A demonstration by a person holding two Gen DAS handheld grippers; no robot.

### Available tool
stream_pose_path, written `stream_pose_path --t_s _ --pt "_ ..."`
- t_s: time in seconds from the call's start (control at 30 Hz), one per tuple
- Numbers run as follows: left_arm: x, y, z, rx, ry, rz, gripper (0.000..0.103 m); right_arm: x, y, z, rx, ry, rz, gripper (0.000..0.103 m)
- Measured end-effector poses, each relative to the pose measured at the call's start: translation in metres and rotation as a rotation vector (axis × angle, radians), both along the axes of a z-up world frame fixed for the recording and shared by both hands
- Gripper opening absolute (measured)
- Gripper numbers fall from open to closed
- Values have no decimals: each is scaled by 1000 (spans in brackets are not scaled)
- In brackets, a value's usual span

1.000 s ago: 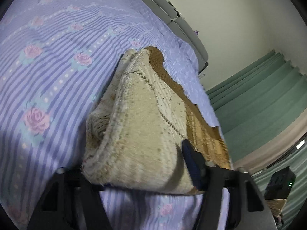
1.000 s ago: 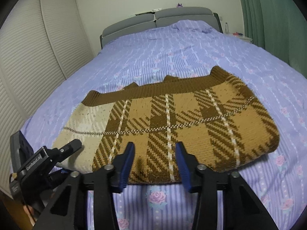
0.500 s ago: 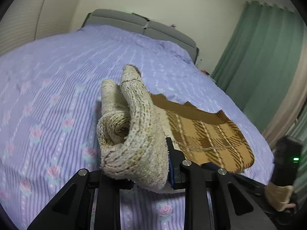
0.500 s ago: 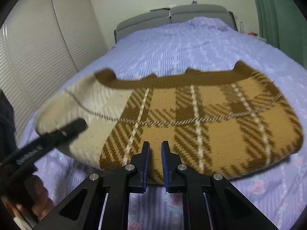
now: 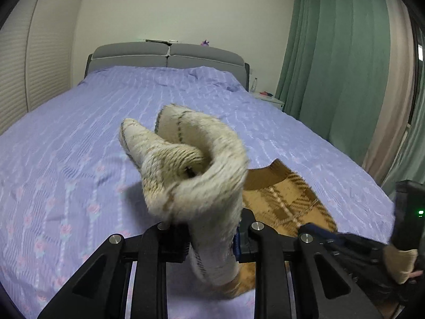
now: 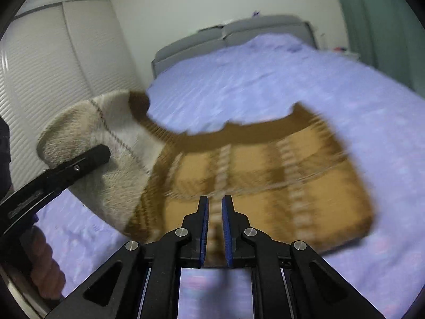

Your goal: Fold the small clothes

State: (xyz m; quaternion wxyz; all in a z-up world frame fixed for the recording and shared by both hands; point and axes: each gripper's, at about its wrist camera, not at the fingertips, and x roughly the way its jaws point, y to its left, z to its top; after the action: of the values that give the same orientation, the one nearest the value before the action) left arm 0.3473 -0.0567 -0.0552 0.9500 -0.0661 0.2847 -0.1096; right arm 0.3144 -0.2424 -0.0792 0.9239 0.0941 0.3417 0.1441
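Note:
A small knitted garment, brown-and-tan plaid (image 6: 279, 186) with a cream end (image 6: 106, 143), lies across the lilac bed and is lifted at its near edge. My left gripper (image 5: 212, 242) is shut on the cream end (image 5: 202, 175), which bunches up above the jaws; it also shows at the left of the right wrist view (image 6: 79, 164). My right gripper (image 6: 214, 228) is shut on the plaid near hem, with the cloth pinched between its blue pads (image 6: 204, 228). The plaid part shows at right in the left wrist view (image 5: 287, 202).
The bed (image 5: 79, 138) has a lilac striped cover with roses and a grey headboard (image 5: 167, 55). Green curtains (image 5: 345, 66) hang at the right. White louvred wardrobe doors (image 6: 53, 66) stand at the left. A small white bedside table (image 5: 268, 99) sits by the headboard.
My right gripper closed on the near hem and lifted it. My left gripper raised the cream end higher off the bed and swung to face the headboard.

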Motion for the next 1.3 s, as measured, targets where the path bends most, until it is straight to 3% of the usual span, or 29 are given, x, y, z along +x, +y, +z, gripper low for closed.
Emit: stream_pose_path --t_s 0.23,0.47,0.5,0.57,0.6,0.77,0.83,1.0,1.17,1.3 --pt "17 -62 3 -1 -15 -5 25 -7 -84 18 -27 -33 -130 11" --pt "19 -118 -30 115 17 -62 25 -7 -134 22 109 -19 -165 12" --pt "19 -122 -35 135 21 -70 25 -4 -139 23 124 -12 -157 18" --pt "19 -131 -46 172 26 -98 26 5 -144 25 141 11 -154 46" --pt "19 -132 -50 184 32 -112 26 9 -148 27 154 14 -155 48" --pt "17 -132 -60 188 51 -172 27 46 -140 33 189 79 -58 49" --pt "15 -127 -61 187 45 -194 27 73 -125 26 201 153 -4 53" --pt "11 -122 -60 197 23 -223 29 107 -106 9 241 258 20 53" --pt "7 -119 -58 212 3 -243 30 137 -82 -8 178 356 17 53" --pt "5 -118 -60 209 -7 -256 30 154 -82 -19 221 446 -2 53"
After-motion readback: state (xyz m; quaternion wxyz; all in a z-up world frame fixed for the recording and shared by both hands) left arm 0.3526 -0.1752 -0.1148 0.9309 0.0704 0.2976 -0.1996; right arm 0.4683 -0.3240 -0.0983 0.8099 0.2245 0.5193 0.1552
